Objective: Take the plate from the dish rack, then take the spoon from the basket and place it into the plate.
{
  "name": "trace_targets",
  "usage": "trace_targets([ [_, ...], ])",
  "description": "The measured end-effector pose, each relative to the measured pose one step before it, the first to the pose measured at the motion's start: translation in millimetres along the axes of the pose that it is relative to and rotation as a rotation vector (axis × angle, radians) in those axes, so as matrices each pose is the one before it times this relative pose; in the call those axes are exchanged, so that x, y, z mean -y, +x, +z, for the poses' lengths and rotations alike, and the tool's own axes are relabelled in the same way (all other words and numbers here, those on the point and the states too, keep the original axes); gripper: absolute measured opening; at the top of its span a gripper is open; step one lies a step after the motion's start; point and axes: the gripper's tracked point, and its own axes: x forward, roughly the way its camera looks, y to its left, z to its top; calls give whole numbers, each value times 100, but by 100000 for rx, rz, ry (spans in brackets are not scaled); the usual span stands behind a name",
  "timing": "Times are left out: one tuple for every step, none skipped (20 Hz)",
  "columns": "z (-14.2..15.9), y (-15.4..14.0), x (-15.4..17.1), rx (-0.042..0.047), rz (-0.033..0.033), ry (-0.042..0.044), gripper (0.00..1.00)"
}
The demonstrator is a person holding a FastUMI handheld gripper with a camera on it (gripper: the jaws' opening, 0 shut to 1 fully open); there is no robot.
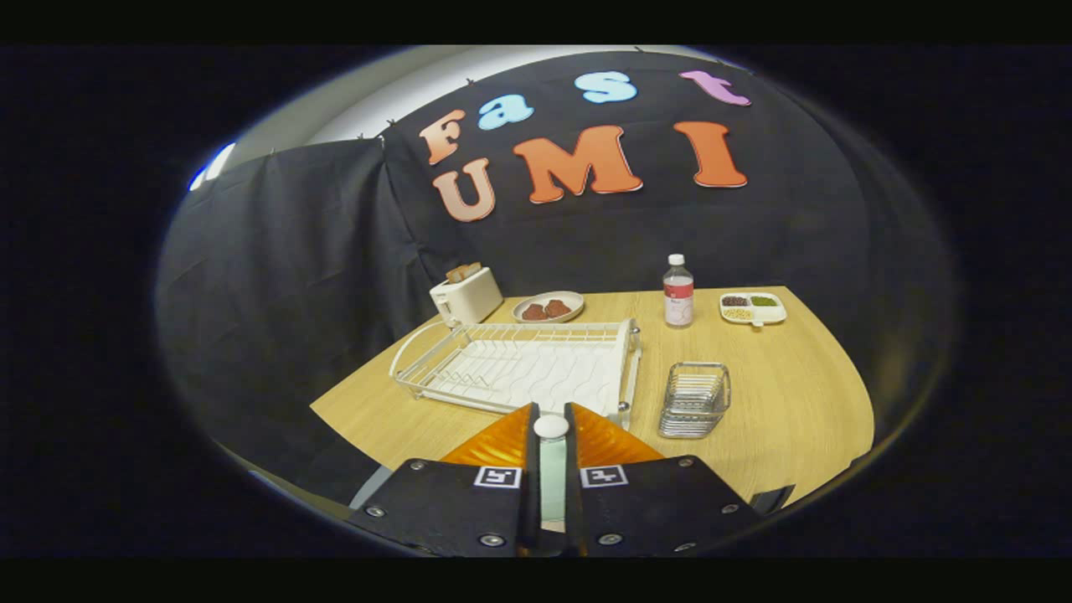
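My gripper is held above the near edge of the wooden table, shut on a slim pale-green spoon with a white rounded end. The spoon lies lengthwise between the two fingers, its white end just behind their tips. Just ahead of the fingers stands the white wire dish rack, with nothing in its slots. To the right of the fingertips sits a small wire basket, with nothing in it.
Beyond the rack stand a white toaster and a shallow dish with brown pieces. A clear bottle with a red label and a divided white snack tray are at the far right. Black cloth walls the booth.
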Motion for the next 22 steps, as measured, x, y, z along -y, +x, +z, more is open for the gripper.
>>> trace_targets([
  [-818,537,-400,-1604,1167,-260,11],
  [-608,550,-503,-1134,1374,132,11],
  [-609,430,-386,-1292,1507,210,11],
  [-485,490,-286,-962,975,301,12],
  [-496,439,-159,-738,1138,241,12],
  [-316,528,-161,-701,748,369,12],
  [-446,433,-144,-538,743,337,12],
  [-238,310,-97,-81,439,216,12],
  [-174,246,-104,146,554,61,12],
  [-139,296,-84,26,391,218,12],
  [-339,288,95,-212,181,387,12],
  [-389,167,65,-796,-128,249,13],
  [-201,3,53,-239,583,111,13],
  [5,-189,90,467,174,296,14],
  [-330,92,195,-452,107,179,14],
  [-620,-10,447,-1939,-836,38,14],
  [-992,-117,519,-2720,-399,335,15],
  [-850,-54,457,-2847,-608,809,17],
  [-691,-42,390,-2050,-125,1659,19],
  [-650,5,454,-2028,-988,1673,21],
  [-587,125,739,-1810,-1901,1050,25],
  [-569,76,712,-1916,-1780,539,26],
])
